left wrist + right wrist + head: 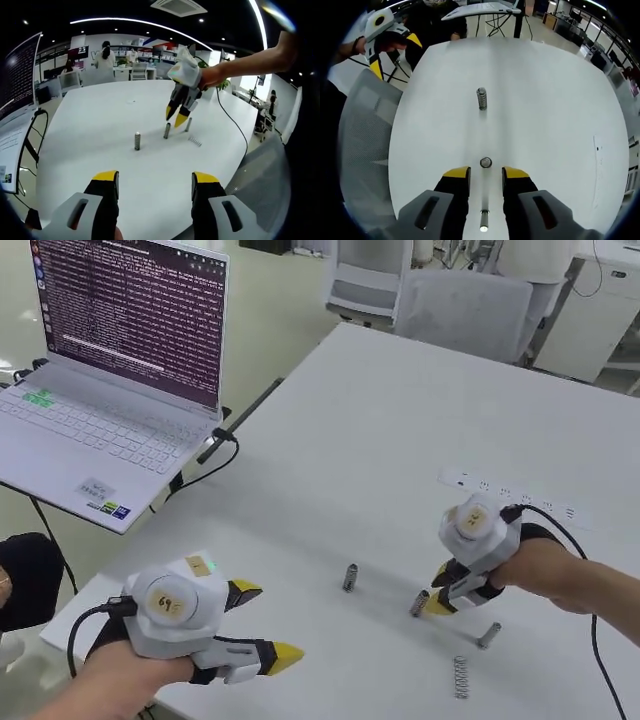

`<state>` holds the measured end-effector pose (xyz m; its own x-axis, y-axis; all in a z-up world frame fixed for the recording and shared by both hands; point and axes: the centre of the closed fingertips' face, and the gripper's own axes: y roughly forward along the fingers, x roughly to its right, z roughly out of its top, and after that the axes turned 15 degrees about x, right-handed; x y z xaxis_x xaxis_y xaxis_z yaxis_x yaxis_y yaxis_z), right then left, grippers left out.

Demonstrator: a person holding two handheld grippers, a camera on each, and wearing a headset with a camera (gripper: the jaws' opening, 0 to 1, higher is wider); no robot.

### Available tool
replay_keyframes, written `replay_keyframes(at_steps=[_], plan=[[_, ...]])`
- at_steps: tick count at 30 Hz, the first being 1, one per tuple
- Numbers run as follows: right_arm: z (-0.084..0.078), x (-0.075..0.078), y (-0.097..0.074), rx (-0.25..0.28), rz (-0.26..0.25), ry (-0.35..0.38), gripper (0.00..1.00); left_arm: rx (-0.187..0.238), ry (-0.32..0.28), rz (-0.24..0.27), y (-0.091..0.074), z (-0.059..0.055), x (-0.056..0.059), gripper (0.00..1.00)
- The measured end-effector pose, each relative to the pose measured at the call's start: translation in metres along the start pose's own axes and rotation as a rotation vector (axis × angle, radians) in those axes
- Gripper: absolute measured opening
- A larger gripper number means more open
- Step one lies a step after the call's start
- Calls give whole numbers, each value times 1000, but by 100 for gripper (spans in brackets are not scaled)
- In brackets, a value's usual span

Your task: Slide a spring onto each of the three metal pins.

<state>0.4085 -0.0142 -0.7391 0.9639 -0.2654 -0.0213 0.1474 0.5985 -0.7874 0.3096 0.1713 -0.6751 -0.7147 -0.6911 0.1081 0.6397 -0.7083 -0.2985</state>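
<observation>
In the head view our left gripper (265, 624) gapes wide and empty at the near edge of the white table (400, 420); our right gripper (438, 606) hangs just beside the middle pin (419, 603). In the left gripper view we see a loose spring (194, 141) lying near it. In the right gripper view our jaws stand narrow and empty.

An open-plan office that doubles as a lab. A long white worktable (400, 410) carries a power strip (510, 490). Beside it, an open laptop (120, 370) on a stand shows lines of terminal text. Grey mesh office chairs (465, 310) stand at the far end. Overhead are strip lights (125, 21) and a ceiling air vent (179, 6). In the background a person (105, 55) stands among desks.
</observation>
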Motion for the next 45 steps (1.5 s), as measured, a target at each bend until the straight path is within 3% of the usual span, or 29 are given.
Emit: replay_keyframes(at_steps=[14,24,28,32,45], plan=[[1,-8,-20,115,-75,110,26,10,14,-10,-2,6,3,54],[-2,-19,-31,246,-128,274,31,14,8,-20,-2,8,7,55],[-7,-28,-33,281,-148,321,34,13,10,-25,-1,8,7,55],[-7,-38,-37,351,-158,375,37,14,11,-27,0,9,6,55],[-20,-55,-52,408,-218,418,43,11,13,-39,5,11,4,57]])
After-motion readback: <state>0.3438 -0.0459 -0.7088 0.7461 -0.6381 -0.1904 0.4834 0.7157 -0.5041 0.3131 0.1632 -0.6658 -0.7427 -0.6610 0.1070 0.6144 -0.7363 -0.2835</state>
